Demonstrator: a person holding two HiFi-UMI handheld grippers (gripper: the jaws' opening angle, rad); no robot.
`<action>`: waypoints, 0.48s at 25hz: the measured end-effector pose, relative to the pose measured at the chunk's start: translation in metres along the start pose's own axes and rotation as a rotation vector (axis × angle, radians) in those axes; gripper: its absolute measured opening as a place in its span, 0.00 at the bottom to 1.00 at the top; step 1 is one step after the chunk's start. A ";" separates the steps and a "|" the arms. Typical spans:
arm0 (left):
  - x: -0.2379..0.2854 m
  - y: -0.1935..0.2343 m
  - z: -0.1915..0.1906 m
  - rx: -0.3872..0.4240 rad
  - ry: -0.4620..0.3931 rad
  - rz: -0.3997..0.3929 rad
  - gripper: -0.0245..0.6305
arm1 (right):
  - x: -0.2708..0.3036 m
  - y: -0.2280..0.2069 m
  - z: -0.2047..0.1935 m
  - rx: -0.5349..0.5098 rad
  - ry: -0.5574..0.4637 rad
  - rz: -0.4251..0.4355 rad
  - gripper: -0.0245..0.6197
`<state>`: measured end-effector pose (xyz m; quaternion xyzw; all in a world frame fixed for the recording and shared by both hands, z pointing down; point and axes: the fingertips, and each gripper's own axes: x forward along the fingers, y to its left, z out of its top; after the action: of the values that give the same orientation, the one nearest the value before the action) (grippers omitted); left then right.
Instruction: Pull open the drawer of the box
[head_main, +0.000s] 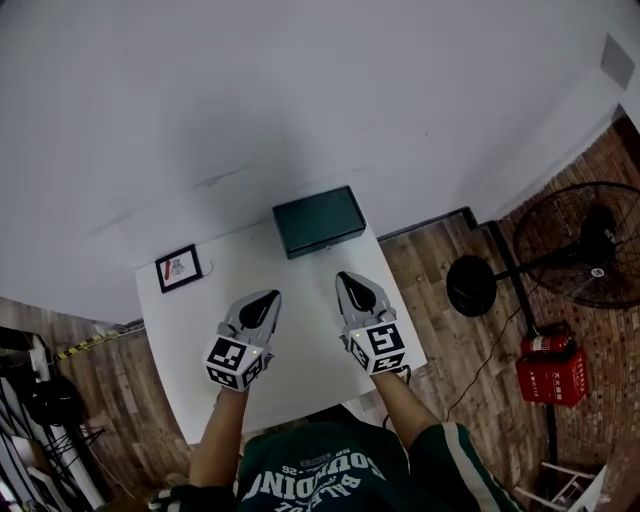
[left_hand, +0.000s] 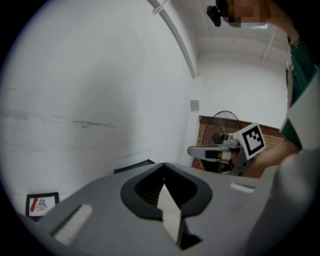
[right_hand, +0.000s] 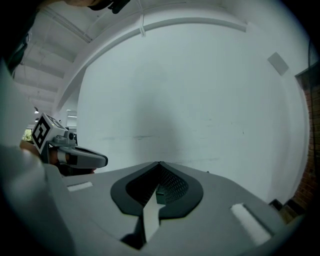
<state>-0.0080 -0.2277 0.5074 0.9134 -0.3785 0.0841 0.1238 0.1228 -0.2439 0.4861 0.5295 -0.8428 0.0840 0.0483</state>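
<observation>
Head view: left claw (head_main: 270, 296) and right claw (head_main: 343, 277), pressed together, over table (head_main: 305, 340); box (head_main: 320, 220) at far edge.

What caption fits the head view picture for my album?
Left gripper and right gripper, both shut, above a white table, short of the dark green box.

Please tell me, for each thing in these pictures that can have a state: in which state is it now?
box: closed, drawer not pulled out.
left claw: shut, empty, apart from the box.
right claw: shut, empty, apart from the box.
small frame: lying flat on the table.
fan: upright on the floor; cannot tell whether it turns.
</observation>
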 end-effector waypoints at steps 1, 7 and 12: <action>0.005 0.002 -0.006 -0.007 0.014 0.001 0.11 | 0.005 -0.003 -0.008 0.010 0.015 0.002 0.04; 0.030 0.011 -0.043 -0.053 0.083 -0.009 0.11 | 0.022 -0.018 -0.060 0.058 0.109 -0.003 0.04; 0.039 0.011 -0.066 -0.082 0.120 -0.022 0.11 | 0.030 -0.029 -0.094 0.091 0.168 -0.021 0.04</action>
<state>0.0073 -0.2427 0.5821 0.9049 -0.3636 0.1218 0.1847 0.1354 -0.2645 0.5856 0.5310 -0.8255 0.1657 0.0957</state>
